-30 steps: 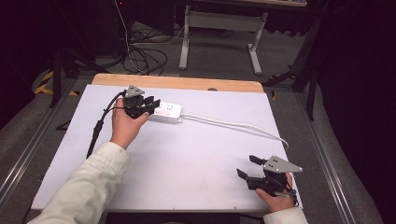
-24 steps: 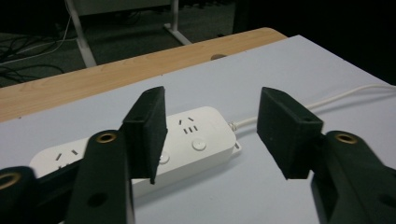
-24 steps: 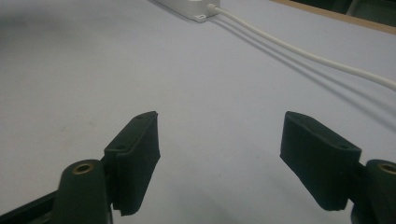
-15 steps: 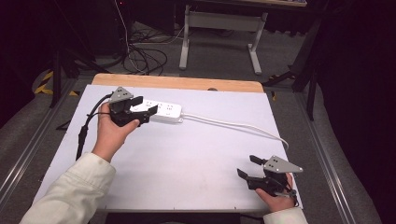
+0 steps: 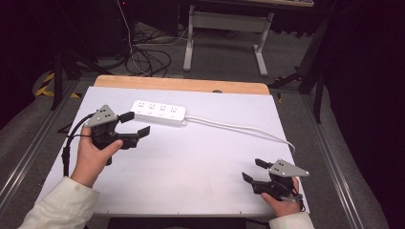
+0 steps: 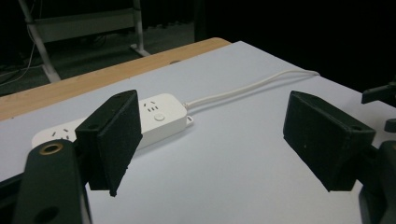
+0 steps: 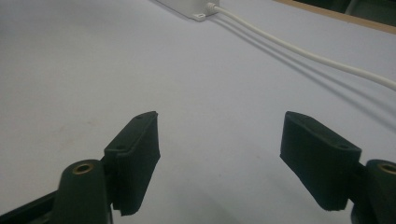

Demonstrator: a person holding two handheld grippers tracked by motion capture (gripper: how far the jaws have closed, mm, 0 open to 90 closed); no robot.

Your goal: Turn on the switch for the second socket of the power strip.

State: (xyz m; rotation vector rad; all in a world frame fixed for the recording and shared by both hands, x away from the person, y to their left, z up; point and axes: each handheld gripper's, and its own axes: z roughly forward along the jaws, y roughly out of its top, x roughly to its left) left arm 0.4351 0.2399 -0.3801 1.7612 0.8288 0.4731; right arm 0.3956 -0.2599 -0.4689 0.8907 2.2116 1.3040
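Note:
A white power strip (image 5: 158, 112) lies flat near the back of the white table top (image 5: 191, 162), its white cord (image 5: 239, 128) running off to the right edge. My left gripper (image 5: 134, 124) is open, held just left and in front of the strip, apart from it. In the left gripper view the power strip (image 6: 154, 116) shows past the left jaw and the cord (image 6: 252, 86) trails away. My right gripper (image 5: 254, 170) rests open near the front right corner with nothing between its fingers. The right gripper view shows the cord (image 7: 303, 52) and the strip's end (image 7: 198, 11) far ahead.
A wooden strip (image 5: 181, 85) borders the table's far edge. Beyond it stand a grey metal stand (image 5: 224, 28) and tangled black cables (image 5: 143, 52) on the floor. A black cable (image 5: 69, 143) hangs from my left gripper.
My left gripper has let go of the power strip and pulled back toward the front left, now open. The strip stays where it was left. The right gripper has not moved.

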